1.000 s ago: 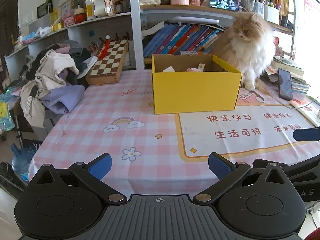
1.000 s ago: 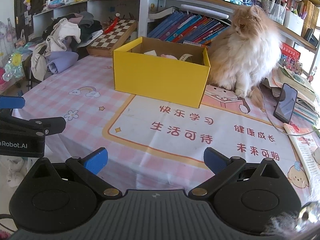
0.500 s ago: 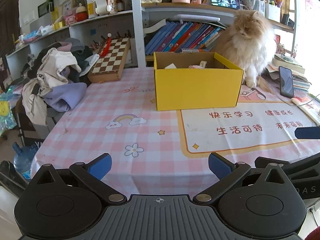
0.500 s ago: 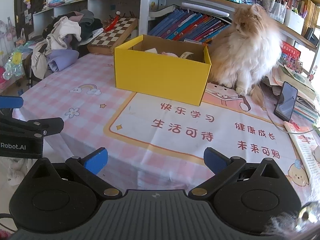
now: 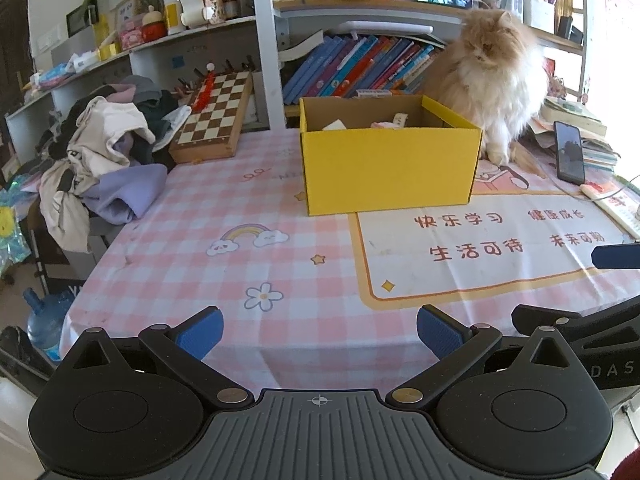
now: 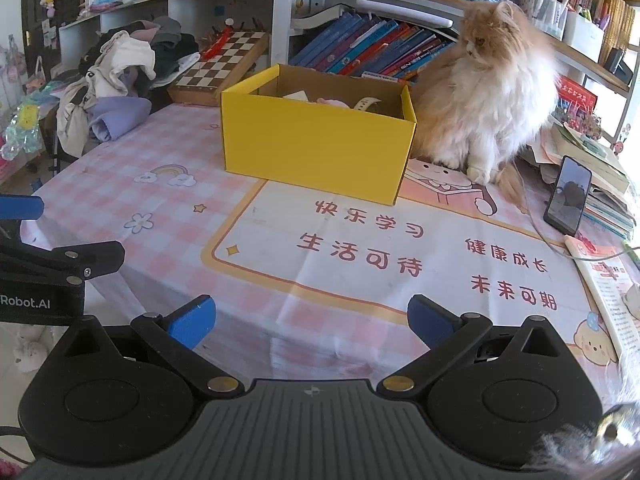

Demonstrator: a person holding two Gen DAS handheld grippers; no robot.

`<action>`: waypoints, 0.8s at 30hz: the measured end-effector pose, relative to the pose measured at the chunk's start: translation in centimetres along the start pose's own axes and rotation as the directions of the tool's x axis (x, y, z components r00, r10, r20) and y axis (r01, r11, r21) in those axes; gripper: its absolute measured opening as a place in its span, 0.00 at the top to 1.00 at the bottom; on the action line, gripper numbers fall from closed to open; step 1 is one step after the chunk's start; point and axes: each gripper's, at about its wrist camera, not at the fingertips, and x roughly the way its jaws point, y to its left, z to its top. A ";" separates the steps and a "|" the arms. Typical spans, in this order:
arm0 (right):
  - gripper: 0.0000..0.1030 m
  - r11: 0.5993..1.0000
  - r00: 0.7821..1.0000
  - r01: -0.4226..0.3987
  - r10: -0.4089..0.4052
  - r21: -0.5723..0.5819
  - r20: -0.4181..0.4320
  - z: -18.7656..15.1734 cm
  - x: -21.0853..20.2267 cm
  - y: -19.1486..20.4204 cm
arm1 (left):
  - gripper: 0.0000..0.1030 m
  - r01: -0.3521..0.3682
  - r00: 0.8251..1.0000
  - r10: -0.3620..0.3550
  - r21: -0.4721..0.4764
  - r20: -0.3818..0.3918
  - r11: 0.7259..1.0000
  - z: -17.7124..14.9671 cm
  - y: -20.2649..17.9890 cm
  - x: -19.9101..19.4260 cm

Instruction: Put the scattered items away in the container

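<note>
1. The left hand-held gripper (image 5: 319, 332) and the right hand-held gripper (image 6: 311, 320) hang at the near desk (image 5: 224, 280) edge, fingers spread wide, holding nothing.
2. Farther back, the yellow box (image 5: 390, 170) sits mid-desk with small items (image 5: 390, 122) inside.
3. A fluffy cat (image 5: 496, 84) sits just behind it.

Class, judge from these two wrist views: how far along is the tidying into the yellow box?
Done: several small items already lie in the yellow box. In hand: nothing; the left gripper and right gripper are open and empty at the near edge. Left: no loose small items show on the checked tablecloth; only the phone and the cat are beside the box.
</note>
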 end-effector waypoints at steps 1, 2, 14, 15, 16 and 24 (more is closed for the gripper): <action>0.00 1.000 1.000 0.001 -0.001 0.001 0.000 0.0 0.0 0.0 | 0.00 0.000 1.000 0.000 0.001 0.000 1.000 0.0 0.0 0.0; 0.00 1.000 1.000 0.002 -0.002 0.002 -0.001 0.0 0.0 0.0 | 0.00 0.001 1.000 -0.001 0.002 0.001 1.000 0.0 -0.1 0.0; 0.00 1.000 1.000 0.003 -0.003 0.002 -0.001 0.0 0.1 -0.3 | 0.00 0.006 1.000 -0.006 -0.001 -0.006 1.000 0.0 0.0 0.1; 0.00 1.000 1.000 0.003 -0.003 0.002 -0.001 0.0 0.1 -0.4 | 0.00 0.006 1.000 -0.006 -0.001 -0.006 1.000 0.1 0.0 0.1; 0.00 1.000 1.000 0.003 -0.003 0.002 -0.001 -0.1 0.1 -0.4 | 0.00 0.006 1.000 -0.006 -0.002 -0.006 1.000 0.1 0.0 0.1; 0.00 1.000 1.000 0.005 -0.005 0.004 -0.001 -0.1 0.1 -0.2 | 0.00 0.007 1.000 -0.007 -0.004 -0.009 1.000 0.1 0.0 0.2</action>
